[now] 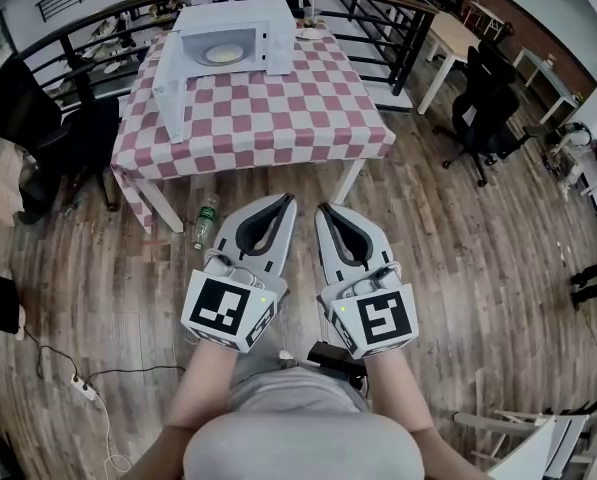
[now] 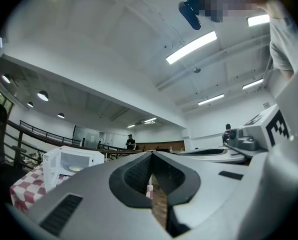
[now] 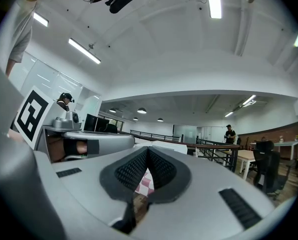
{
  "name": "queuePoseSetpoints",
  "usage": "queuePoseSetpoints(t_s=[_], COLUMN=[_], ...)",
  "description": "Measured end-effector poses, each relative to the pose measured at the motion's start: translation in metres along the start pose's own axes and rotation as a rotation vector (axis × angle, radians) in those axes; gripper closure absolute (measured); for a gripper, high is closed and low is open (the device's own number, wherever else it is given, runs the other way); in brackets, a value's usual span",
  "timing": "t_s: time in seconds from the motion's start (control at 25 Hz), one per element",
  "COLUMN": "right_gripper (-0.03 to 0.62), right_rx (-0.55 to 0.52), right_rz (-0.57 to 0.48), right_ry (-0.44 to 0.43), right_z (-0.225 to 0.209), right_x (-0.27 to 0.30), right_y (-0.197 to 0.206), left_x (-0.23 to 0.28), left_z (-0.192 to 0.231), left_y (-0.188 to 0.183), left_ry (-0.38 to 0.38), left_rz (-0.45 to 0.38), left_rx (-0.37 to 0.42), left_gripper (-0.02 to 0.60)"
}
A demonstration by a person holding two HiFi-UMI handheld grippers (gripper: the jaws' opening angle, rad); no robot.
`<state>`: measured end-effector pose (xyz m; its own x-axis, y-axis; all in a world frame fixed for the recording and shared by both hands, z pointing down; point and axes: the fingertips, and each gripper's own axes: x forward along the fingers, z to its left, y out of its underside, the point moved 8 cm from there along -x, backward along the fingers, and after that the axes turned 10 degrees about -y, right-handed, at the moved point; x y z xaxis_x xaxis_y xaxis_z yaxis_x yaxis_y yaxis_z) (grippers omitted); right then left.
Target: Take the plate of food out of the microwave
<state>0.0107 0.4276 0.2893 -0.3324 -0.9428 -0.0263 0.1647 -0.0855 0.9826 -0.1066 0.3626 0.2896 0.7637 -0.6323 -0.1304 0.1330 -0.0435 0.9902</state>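
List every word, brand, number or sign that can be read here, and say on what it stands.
No words or numbers can be read.
The cubes on the left tongs and right tongs: black-and-white marker patterns, not text.
The bottle on the floor: label too small to read.
The microwave: no legible brand.

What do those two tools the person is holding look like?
The left tool and right tool are light grey, each shaped like a long pointed beak with black textured padding inside. At the back of each sits a white cube printed with black square markers. The person wears a grey short-sleeved shirt.
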Motion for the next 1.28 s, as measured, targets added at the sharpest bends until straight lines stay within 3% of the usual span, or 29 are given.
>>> queuePoseSetpoints(t_s=[0.64,1.28], right_gripper=[0.568,0.568], right_rx=[0.035,0.028], right_rz=[-0.001,-0.018], right_ry=[0.006,-0.026], right_z=[-0.048,-0.098], right_x=[0.036,0.129], right_y=[0.019,0.024], left_x=[0.061,0.143], left_z=[0.024,0.089], left_y=[0.010,0.011], left_ry=[-0.012,-0.023], left_rz=[0.020,0.016], left_rx=[0.017,0.025], left_gripper=[0.580,0.580])
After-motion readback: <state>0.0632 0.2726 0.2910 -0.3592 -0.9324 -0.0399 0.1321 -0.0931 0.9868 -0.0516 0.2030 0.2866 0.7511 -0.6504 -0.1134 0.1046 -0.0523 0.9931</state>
